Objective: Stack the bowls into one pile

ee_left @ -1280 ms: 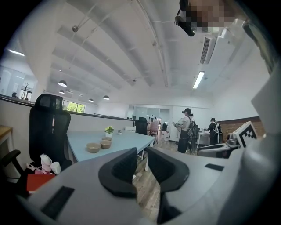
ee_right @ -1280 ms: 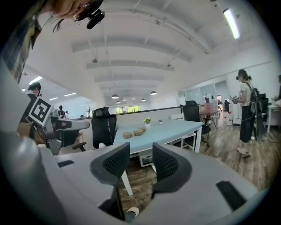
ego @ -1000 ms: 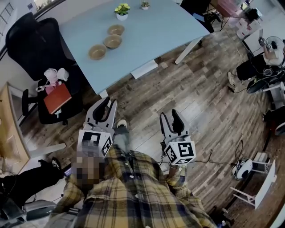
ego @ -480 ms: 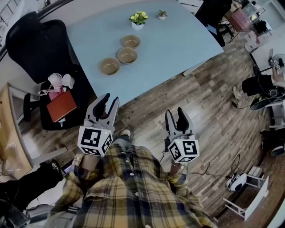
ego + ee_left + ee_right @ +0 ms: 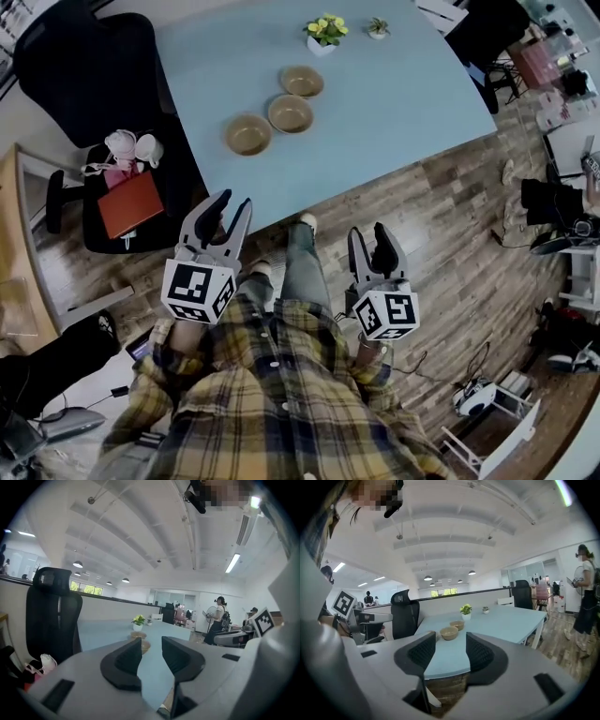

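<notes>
Three tan bowls [image 5: 248, 134] [image 5: 291, 113] [image 5: 302, 81] sit apart in a loose row on the light blue table [image 5: 403, 103]. Both grippers hang in front of the table's near edge, well short of the bowls. My left gripper [image 5: 228, 206] is open; its jaws have just been opening and nothing is between them. My right gripper [image 5: 368, 234] is open and empty too. In the left gripper view a bowl [image 5: 146, 645] shows between the open jaws of the left gripper [image 5: 151, 651]. The right gripper view shows bowls [image 5: 449, 633] [image 5: 457, 625] beyond the right gripper [image 5: 451, 649].
Two small potted plants [image 5: 325, 31] [image 5: 378, 26] stand behind the bowls. A black office chair [image 5: 84, 56] is at the table's left end, with a red folder [image 5: 129, 203] and soft toys [image 5: 127, 148] on a second seat. A person [image 5: 587, 590] stands far right.
The table and bowls have drawn nearer as the person stepped forward with both grippers. The left jaws stand wider apart than before.
</notes>
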